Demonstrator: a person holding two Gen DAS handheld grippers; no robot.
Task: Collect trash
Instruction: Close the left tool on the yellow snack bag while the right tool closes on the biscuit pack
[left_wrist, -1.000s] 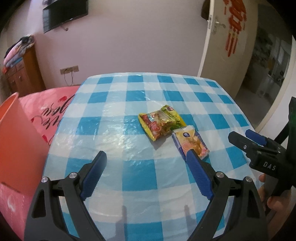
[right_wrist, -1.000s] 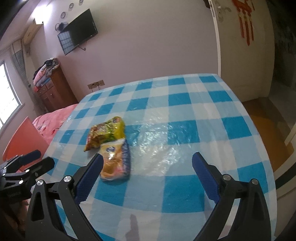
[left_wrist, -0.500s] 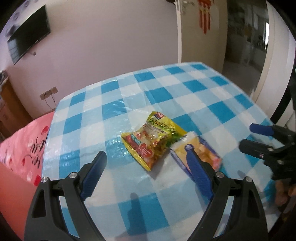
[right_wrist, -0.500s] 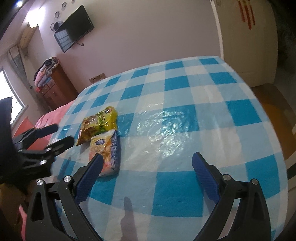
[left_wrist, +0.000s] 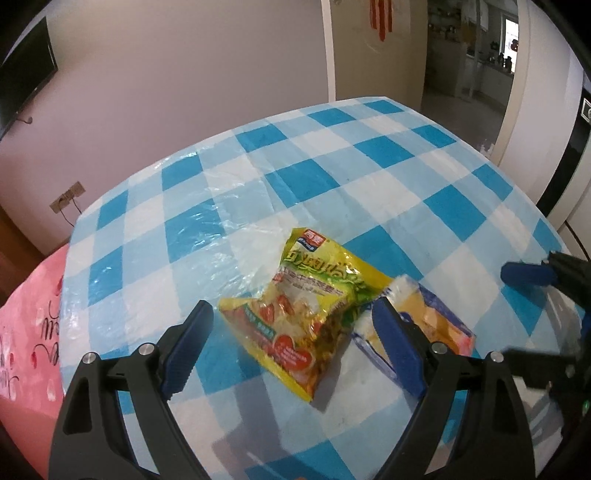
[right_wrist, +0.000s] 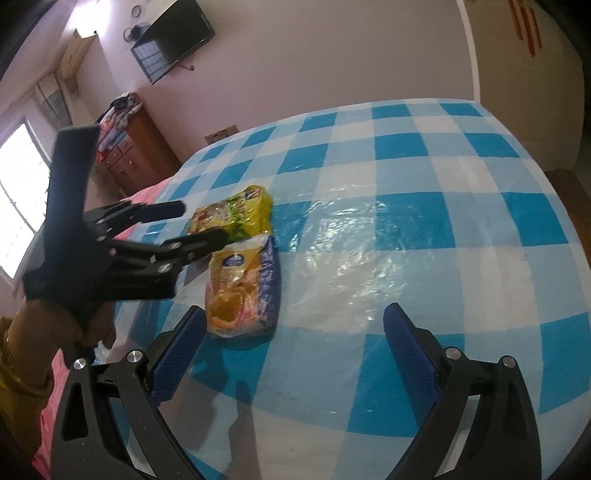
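The yellow snack wrapper (left_wrist: 310, 306) lies crumpled on the blue-checked tablecloth (left_wrist: 332, 177), touching the orange-and-blue packet (left_wrist: 432, 325) beside it. Your left gripper (left_wrist: 291, 325) hangs over the wrapper, jaws spread wide, pads clear of it. Your right gripper (right_wrist: 295, 350) sits nearby, jaws apart and empty, just beside the packet.

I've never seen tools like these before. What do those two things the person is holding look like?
Each hand-held gripper is a black plastic frame with triangular cut-outs and silver bolts, ending in two blue ribbed pads: left hand-held gripper, right hand-held gripper. The hand has a mustard-yellow sleeve.
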